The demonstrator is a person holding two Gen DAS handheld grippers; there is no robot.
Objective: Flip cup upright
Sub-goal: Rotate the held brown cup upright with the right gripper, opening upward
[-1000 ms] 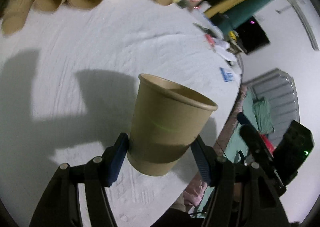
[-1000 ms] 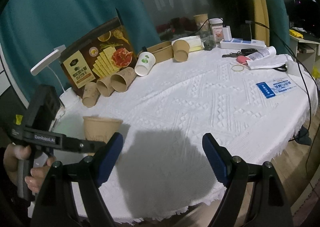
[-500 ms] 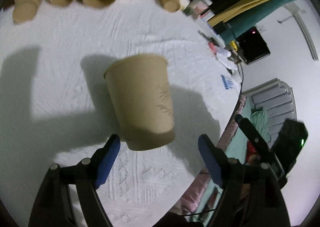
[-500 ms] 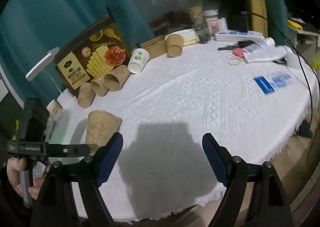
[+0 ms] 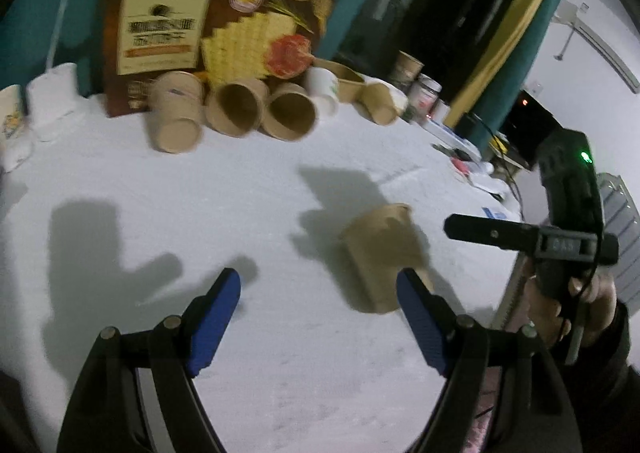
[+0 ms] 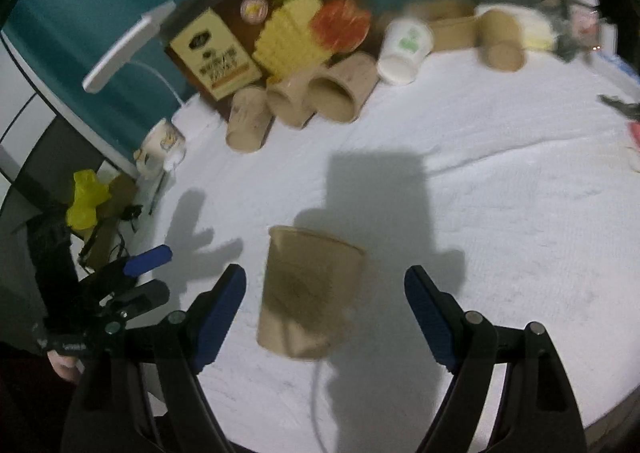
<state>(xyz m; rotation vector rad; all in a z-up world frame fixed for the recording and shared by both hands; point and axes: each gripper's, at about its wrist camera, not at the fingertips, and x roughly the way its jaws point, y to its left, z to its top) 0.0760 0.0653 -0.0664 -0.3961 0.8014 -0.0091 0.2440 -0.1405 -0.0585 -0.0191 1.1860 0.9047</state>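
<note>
No words or numbers can be read here; both views are blurred. The big box (image 5: 216, 29) at the back edge of the surface (image 5: 280, 333) has a cream label with dark lines of print, too smeared to make out. The right tool (image 5: 532, 241) has small raised letters on its bar, also too blurry. The white cup (image 6: 406, 49) has a green mark, not words.

Left gripper (image 5: 319, 295): black arms, blue ribbed pads, silver round pivot screws, lower frame. Right gripper (image 6: 325, 295): same build, black w/ blue pads. Right hand (image 5: 576, 303), right edge: bare skin, dark sleeve, around black handle w/ green LED, thin black cable.
</note>
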